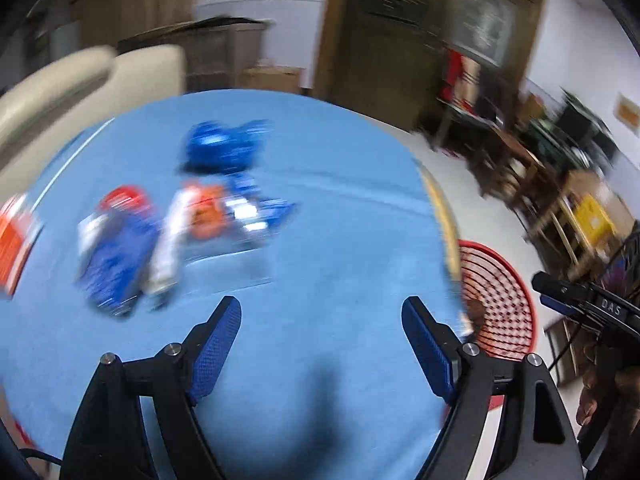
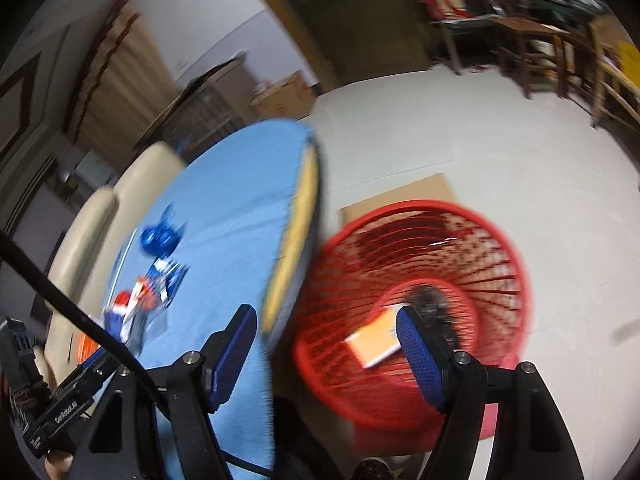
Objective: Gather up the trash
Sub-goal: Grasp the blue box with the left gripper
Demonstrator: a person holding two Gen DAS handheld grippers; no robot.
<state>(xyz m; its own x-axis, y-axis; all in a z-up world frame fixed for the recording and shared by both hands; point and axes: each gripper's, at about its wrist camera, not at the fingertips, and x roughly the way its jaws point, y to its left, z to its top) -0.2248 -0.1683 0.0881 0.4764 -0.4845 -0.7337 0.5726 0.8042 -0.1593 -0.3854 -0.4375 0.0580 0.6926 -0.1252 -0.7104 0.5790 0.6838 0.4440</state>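
Several pieces of trash lie on the blue-covered table (image 1: 328, 240): a crumpled blue wrapper (image 1: 224, 146), a blue packet with a red top (image 1: 116, 248), a white, orange and blue wrapper (image 1: 208, 224) and an orange packet (image 1: 14, 240) at the far left. My left gripper (image 1: 322, 312) is open and empty above the table, nearer than the trash. My right gripper (image 2: 326, 320) is open and empty, over the table edge and the red mesh basket (image 2: 500, 248). The basket stands on the floor and holds an orange-and-white packet (image 2: 374, 344). The basket also shows in the left wrist view (image 1: 500, 300).
A cream sofa (image 1: 60, 80) stands behind the table. A brown cardboard sheet (image 2: 400, 196) lies under the basket on the pale floor. Wooden chairs and tables (image 2: 532, 40) stand at the back right. Both views are motion-blurred.
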